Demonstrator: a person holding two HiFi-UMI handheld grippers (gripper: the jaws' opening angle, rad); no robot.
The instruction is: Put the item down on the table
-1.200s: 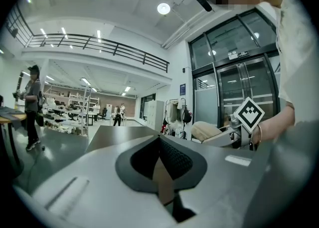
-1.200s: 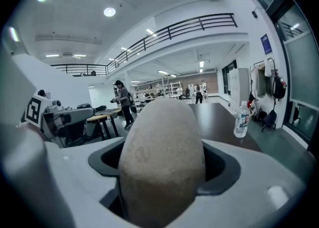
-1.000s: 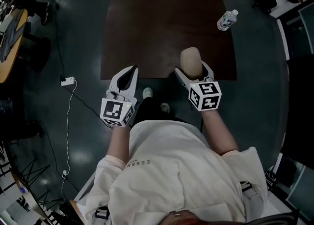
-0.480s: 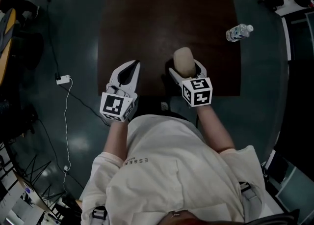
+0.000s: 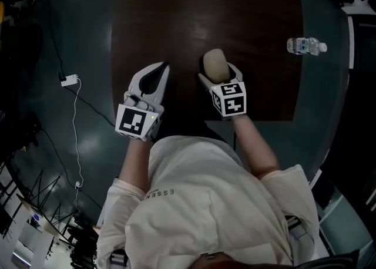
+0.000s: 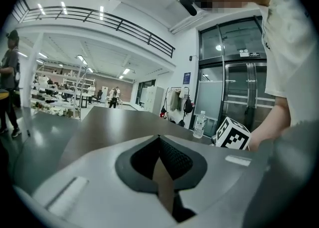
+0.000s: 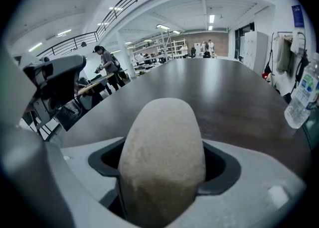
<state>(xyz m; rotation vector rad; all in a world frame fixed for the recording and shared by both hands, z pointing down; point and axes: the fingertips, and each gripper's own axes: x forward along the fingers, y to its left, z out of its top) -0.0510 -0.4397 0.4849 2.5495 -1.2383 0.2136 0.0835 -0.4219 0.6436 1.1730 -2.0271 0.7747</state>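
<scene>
A beige, egg-shaped item like a potato [image 5: 214, 64] [image 7: 162, 160] sits clamped between the jaws of my right gripper [image 5: 218, 74] [image 7: 164, 172], held over the near part of the dark brown table [image 5: 205, 9]. Whether it touches the tabletop I cannot tell. My left gripper [image 5: 154, 77] [image 6: 162, 172] hovers beside it on the left over the table's near left corner; its jaws are together with nothing between them. In the right gripper view the item fills the gap and rises above the jaws.
A clear plastic water bottle [image 5: 306, 45] [image 7: 302, 97] [image 6: 200, 124] lies off the table's right edge in the head view. A white power adapter with a cable [image 5: 69, 79] lies on the dark floor at left. People and shelves stand far behind the table.
Both grippers have moved forward, further over the table, the right one still carrying the beige item. The view has shifted, so the bottle appears further right.
</scene>
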